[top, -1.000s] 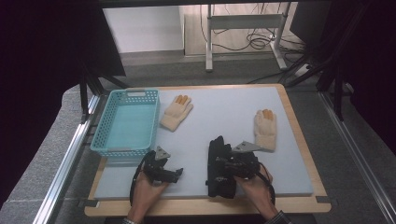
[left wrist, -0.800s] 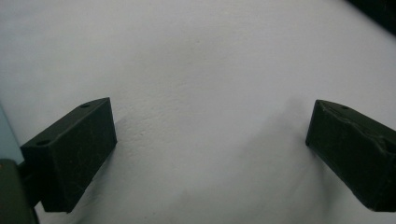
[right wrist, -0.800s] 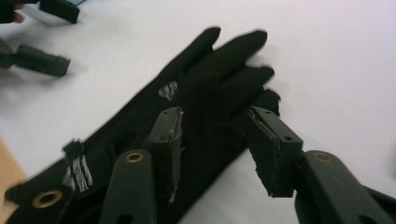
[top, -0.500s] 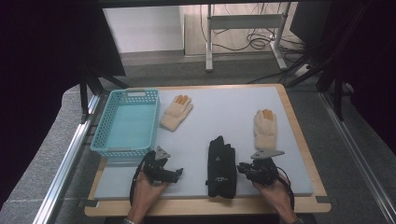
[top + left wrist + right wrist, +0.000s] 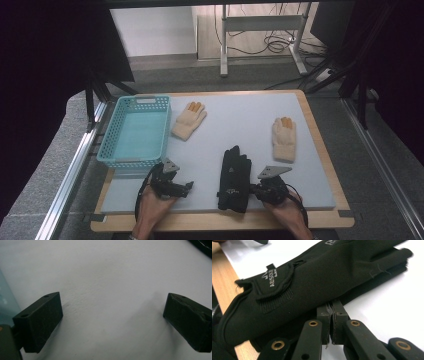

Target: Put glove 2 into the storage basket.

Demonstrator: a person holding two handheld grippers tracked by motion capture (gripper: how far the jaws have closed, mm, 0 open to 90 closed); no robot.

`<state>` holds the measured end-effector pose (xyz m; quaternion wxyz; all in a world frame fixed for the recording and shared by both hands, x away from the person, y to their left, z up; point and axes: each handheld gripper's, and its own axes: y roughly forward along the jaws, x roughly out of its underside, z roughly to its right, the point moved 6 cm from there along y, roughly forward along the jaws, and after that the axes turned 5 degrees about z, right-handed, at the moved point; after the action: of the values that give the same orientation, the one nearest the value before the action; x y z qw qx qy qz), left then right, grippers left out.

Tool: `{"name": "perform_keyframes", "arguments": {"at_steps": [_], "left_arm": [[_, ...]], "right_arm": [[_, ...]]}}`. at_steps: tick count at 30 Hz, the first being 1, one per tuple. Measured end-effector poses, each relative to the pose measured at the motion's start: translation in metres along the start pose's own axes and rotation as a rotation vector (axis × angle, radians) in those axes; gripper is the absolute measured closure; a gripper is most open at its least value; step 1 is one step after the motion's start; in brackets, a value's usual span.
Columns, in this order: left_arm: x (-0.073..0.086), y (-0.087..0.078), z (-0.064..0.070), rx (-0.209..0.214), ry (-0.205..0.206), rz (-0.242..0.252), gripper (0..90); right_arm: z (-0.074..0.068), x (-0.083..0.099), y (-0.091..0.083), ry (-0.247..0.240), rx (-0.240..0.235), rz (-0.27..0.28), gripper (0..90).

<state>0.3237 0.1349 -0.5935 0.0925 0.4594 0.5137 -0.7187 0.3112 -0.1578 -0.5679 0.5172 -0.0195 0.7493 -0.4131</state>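
- High view: we see a black glove (image 5: 234,178) lying flat near the front edge of the pale grey mat (image 5: 240,120), its fingers pointing away from us and its cuff toward the wooden table rim (image 5: 320,135).
- The right gripper (image 5: 256,189) sits just beside the glove's cuff end, at its right edge, held in our right hand (image 5: 285,210).
- The left gripper (image 5: 189,186) rests on the bare mat in our left hand (image 5: 152,207), apart from the glove and close to the front of the turquoise basket (image 5: 134,132).
- Two cream knit gloves with orange fingertips lie farther back: one (image 5: 189,120) just right of the basket, the other (image 5: 284,138) near the mat's right side. Both are well apart from the black glove.
- Right gripper view: the black glove (image 5: 317,277) looks like smooth stretch fabric, seemingly a pair stacked one on the other, with a stitched wrist tab over a hook-and-loop patch and white lettering that begins "ABSOLU". A loose thread sticks out at one finger seam.
- The right gripper (image 5: 332,323) has its jaws pressed together with no gap, their tips right against the lower edge of the glove. We cannot tell whether any fabric is pinched between them.
- Left gripper view: the left gripper (image 5: 112,315) has its jaws spread wide over the plain mat, nothing between them. A sliver of the basket (image 5: 6,302) shows at the left edge.
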Motion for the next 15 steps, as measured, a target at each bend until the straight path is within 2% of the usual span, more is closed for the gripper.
{"name": "perform_keyframes", "arguments": {"at_steps": [5, 8, 13, 15], "left_arm": [[0.005, -0.006, -0.006, -0.019, -0.004, -0.001, 1.7], [0.007, -0.008, -0.013, -0.007, -0.002, -0.008, 2.6], [0.008, -0.008, -0.015, 0.005, 0.004, -0.003, 2.9], [0.008, -0.01, -0.016, 0.017, 0.022, -0.003, 4.0]], "right_arm": [[-0.006, -0.008, 0.012, -0.007, 0.003, 0.013, 85.3], [-0.012, -0.014, 0.021, -0.022, 0.017, 0.016, 84.2], [-0.016, -0.028, 0.039, -0.057, 0.053, 0.013, 83.6], [-0.016, -0.033, 0.045, -0.066, 0.057, 0.007, 83.0]]}}
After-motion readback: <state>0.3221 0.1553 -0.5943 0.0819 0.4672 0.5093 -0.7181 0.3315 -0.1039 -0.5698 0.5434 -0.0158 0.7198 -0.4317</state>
